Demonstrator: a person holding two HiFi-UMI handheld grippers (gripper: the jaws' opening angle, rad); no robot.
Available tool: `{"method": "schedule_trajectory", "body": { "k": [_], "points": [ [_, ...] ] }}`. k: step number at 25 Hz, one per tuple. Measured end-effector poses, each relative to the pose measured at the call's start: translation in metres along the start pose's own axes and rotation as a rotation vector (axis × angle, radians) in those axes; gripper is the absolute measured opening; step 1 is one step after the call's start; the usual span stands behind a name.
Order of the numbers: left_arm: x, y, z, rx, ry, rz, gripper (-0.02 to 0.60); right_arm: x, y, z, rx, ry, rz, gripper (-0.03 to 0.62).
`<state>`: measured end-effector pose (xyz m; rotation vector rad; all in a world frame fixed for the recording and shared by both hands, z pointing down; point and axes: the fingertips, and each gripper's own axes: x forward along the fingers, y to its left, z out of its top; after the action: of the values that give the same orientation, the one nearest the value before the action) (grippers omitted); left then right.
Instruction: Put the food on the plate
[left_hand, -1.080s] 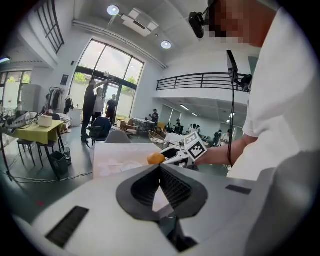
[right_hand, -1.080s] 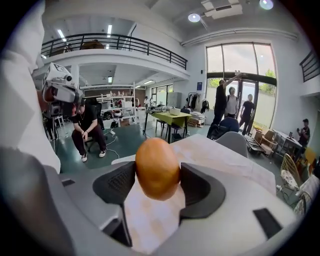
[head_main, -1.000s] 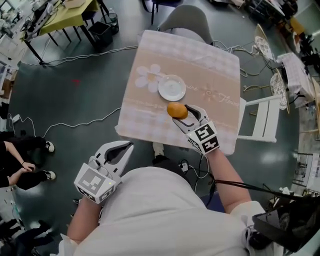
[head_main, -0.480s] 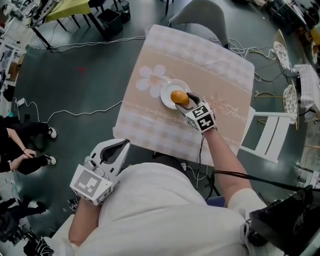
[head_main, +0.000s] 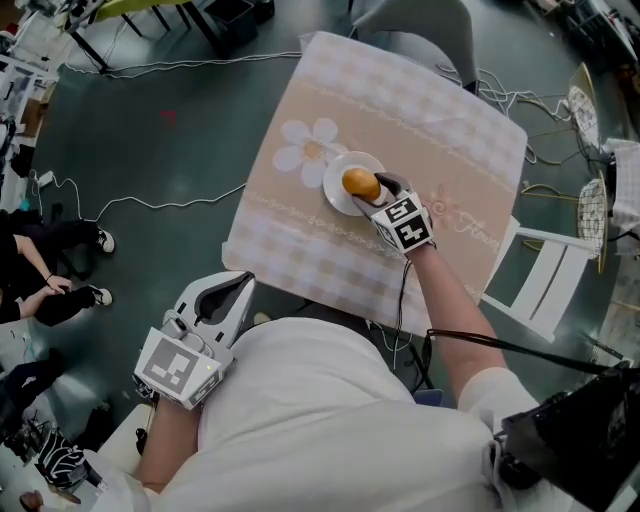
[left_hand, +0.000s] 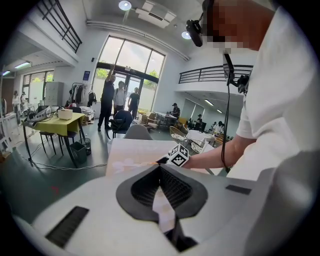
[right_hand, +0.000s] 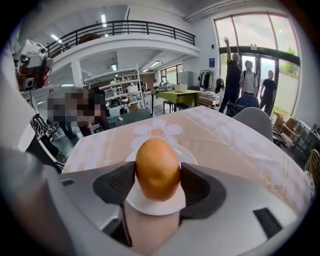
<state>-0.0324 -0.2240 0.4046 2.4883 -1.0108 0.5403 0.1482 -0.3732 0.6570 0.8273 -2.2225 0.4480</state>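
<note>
- Floor (head_main: 150, 130) is dark grey and goes all round; thin white cables (head_main: 170, 205) lie on it
- Table (head_main: 300, 255) is square; it has a cloth in tan and pale checks, with a white flower (head_main: 305, 150) printed on it
- The person's white shirt (head_main: 330, 420) fills the bottom of the head view; one arm reaches out over the table and the other stays low, off the near edge
- A grey chair (head_main: 420, 25) stands at the far side of the table; a white chair (head_main: 545, 285) stands at the right side
- The left gripper (head_main: 238, 288) hangs over the floor, well apart from the plate; in its own view its jaws are pressed tip to tip (left_hand: 160, 167); nothing is between them, and only a bit of the cloth shows through the gap lower down
- The right gripper (head_main: 375, 190) is over the middle of the table; its jaws squeeze the food from both sides
- The plate (head_main: 335, 190) is small, round and white; it sits on the cloth just beside the flower
- The food (head_main: 361, 184) is a small, smooth, golden-brown lump; it is held right over the plate; in the right gripper view the food (right_hand: 158, 169) stands tall between the dark pads (right_hand: 117, 187), with the white plate (right_hand: 150, 206) under it; I cannot tell if it touches the plate
</note>
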Motion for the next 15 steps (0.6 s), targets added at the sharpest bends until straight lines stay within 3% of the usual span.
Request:
{"method": "schedule_trajectory", "body": {
  "k": [15],
  "points": [
    [0.0050,0.0013,-0.0023,-0.024,0.012,0.015,0.009,0.0067,0.0023,0.0065,-0.031,-0.006,0.021,0.298]
  ]
}}
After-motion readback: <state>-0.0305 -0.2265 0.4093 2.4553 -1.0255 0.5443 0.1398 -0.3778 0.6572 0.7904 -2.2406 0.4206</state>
